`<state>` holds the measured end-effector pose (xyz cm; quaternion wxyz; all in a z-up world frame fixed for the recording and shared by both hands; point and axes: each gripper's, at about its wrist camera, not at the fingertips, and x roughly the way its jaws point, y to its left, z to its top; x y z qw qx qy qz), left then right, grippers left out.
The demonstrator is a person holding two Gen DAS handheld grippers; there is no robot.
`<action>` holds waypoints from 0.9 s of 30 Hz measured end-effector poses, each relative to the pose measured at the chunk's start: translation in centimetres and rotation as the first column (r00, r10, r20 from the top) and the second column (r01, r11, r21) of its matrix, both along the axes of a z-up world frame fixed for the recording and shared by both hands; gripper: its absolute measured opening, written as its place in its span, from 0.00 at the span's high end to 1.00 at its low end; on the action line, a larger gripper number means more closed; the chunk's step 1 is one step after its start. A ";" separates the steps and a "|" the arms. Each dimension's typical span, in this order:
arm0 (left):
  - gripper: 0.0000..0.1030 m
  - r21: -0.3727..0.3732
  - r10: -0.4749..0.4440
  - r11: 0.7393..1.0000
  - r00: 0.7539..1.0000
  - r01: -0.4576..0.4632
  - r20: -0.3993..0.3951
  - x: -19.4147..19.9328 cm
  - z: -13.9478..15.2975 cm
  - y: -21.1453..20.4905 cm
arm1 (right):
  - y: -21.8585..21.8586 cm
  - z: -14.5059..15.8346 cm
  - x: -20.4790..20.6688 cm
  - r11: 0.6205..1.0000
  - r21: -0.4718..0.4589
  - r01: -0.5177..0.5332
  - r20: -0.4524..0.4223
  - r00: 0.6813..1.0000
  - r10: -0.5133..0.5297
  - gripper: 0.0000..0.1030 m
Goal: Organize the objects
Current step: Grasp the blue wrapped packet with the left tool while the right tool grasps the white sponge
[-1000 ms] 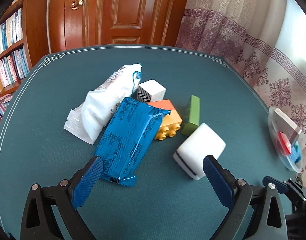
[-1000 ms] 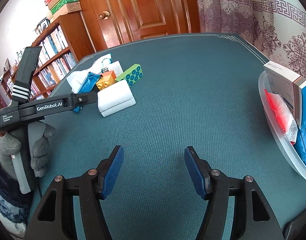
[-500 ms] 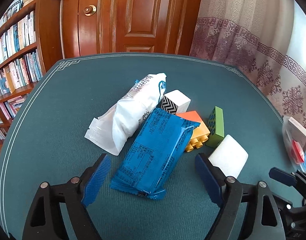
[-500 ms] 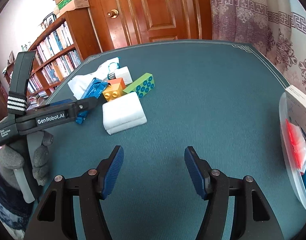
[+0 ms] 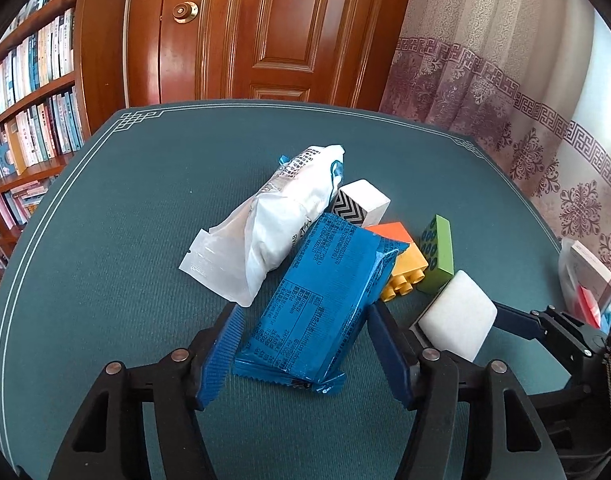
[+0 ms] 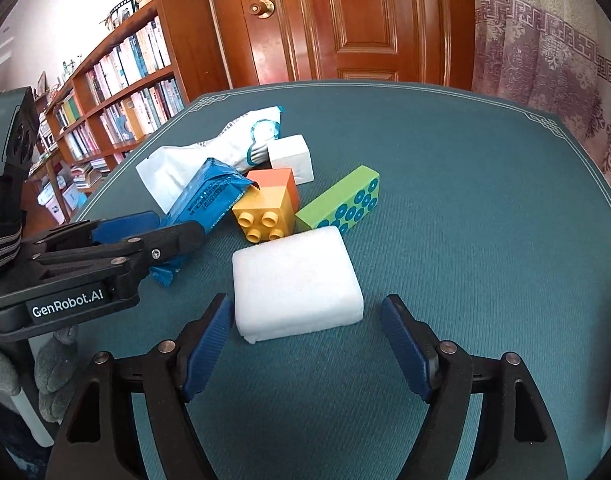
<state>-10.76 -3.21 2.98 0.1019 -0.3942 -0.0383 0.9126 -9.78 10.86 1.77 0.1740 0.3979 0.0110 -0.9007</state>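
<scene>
Left wrist view: left gripper point(image 5: 305, 354) jaws apart, straddling near end of blue packet point(image 5: 325, 300) on desk point(image 5: 105, 240). White bag point(image 5: 273, 224) just left of it, bricks point(image 5: 405, 268) right. Right gripper point(image 6: 305, 344) jaws apart around near edge of white block point(image 6: 295, 284); green brick point(image 6: 339, 204) beyond.

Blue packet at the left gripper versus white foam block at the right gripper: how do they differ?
The blue packet is a crinkled printed wrapper; the white foam block is plain and unwrapped. The packet is long and leans on the orange-yellow brick; the foam block is squat and lies flat on the table. Shared: each sits between open fingers, left gripper and right gripper, ungrasped.
</scene>
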 end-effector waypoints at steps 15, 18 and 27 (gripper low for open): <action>0.34 0.031 -0.152 0.988 0.988 0.151 0.023 0.5 -0.3 2.5 | 2.2 0.1 3.4 1.000 -0.011 0.028 -0.014 0.999 -0.029 0.41; 0.34 0.046 -0.181 0.983 0.983 0.179 0.025 0.9 -0.1 3.0 | 3.3 0.2 4.1 0.999 -0.029 0.046 -0.011 0.999 -0.046 0.41; 0.34 -0.034 -0.115 0.993 0.992 0.116 0.042 -0.8 -0.7 4.3 | 5.2 0.0 4.9 0.994 -0.083 0.065 0.009 0.998 -0.065 0.41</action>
